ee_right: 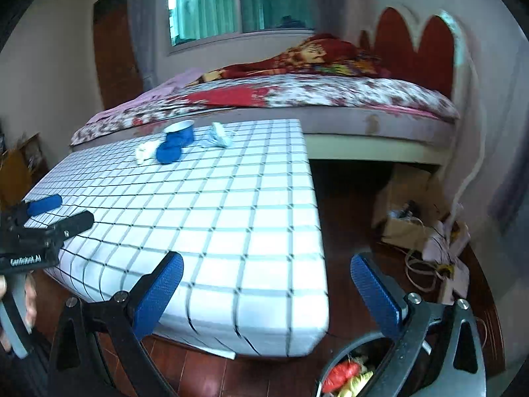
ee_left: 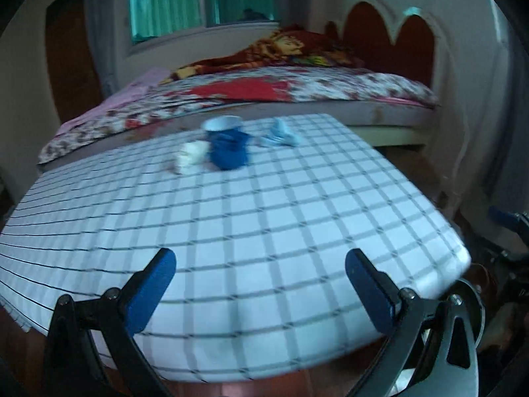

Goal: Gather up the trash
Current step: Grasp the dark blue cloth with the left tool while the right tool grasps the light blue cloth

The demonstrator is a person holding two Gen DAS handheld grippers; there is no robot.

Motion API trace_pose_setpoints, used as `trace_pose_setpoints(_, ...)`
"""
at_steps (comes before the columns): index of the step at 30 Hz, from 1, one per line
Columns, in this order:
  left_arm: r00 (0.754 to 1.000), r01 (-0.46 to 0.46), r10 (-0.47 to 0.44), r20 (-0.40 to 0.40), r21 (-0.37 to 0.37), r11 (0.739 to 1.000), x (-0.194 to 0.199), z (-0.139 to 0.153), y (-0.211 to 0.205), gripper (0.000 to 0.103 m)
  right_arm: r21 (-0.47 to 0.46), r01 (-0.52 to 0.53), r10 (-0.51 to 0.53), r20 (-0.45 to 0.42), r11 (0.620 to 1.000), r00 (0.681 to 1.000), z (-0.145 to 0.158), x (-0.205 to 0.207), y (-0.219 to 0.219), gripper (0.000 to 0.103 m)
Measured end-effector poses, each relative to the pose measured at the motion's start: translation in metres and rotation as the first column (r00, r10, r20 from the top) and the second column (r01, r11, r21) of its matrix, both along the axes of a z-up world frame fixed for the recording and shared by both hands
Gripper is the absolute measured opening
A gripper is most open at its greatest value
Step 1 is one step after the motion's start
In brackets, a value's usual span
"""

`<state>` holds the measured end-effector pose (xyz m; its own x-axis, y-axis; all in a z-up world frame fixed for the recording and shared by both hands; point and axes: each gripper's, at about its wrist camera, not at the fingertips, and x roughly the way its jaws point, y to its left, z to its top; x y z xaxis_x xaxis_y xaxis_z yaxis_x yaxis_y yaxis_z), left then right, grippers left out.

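At the far end of the checked tablecloth lie a white crumpled paper, a blue cup with a white inside, and a light blue crumpled wrapper. My left gripper hangs open over the table's near edge, well short of them, with nothing in it. In the right wrist view I see the same paper, cup and wrapper. My right gripper is open and empty above the table's near right corner. The left gripper shows at the left edge.
A black trash bin holding red and yellow scraps sits on the wooden floor under my right gripper. A bed with a floral cover stands behind the table. A cardboard box and cables lie at the right.
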<state>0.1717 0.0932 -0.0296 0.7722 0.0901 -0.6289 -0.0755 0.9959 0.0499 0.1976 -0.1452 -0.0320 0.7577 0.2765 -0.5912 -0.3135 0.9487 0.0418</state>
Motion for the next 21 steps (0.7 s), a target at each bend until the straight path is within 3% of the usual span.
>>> trace_pose_setpoints(6, 0.998, -0.063, 0.063, -0.024, -0.005, 0.998, 0.033, -0.003, 0.038, 0.101, 0.004, -0.094, 0.094, -0.003, 0.996, 0.996, 0.017, 0.056, 0.038, 0.101)
trace_pose_setpoints(9, 0.997, -0.076, 0.075, -0.029, -0.024, 0.997, 0.065, -0.007, 0.046, 0.098, -0.014, -0.136, 0.136, -0.014, 0.991, 0.991, 0.017, 0.092, 0.059, 0.094)
trace_pose_setpoints(14, 0.997, -0.065, 0.063, -0.046, -0.052, 0.997, 0.127, -0.017, 0.052, 0.091, -0.026, -0.184, 0.182, -0.057, 0.983, 0.982, 0.007, 0.164, 0.098, 0.079)
trace_pose_setpoints(21, 0.994, -0.063, 0.058, -0.089, -0.054, 0.997, 0.206, -0.036, 0.054, 0.087, -0.054, -0.223, 0.212, -0.157, 0.973, 0.964, -0.024, 0.261, 0.146, 0.072)
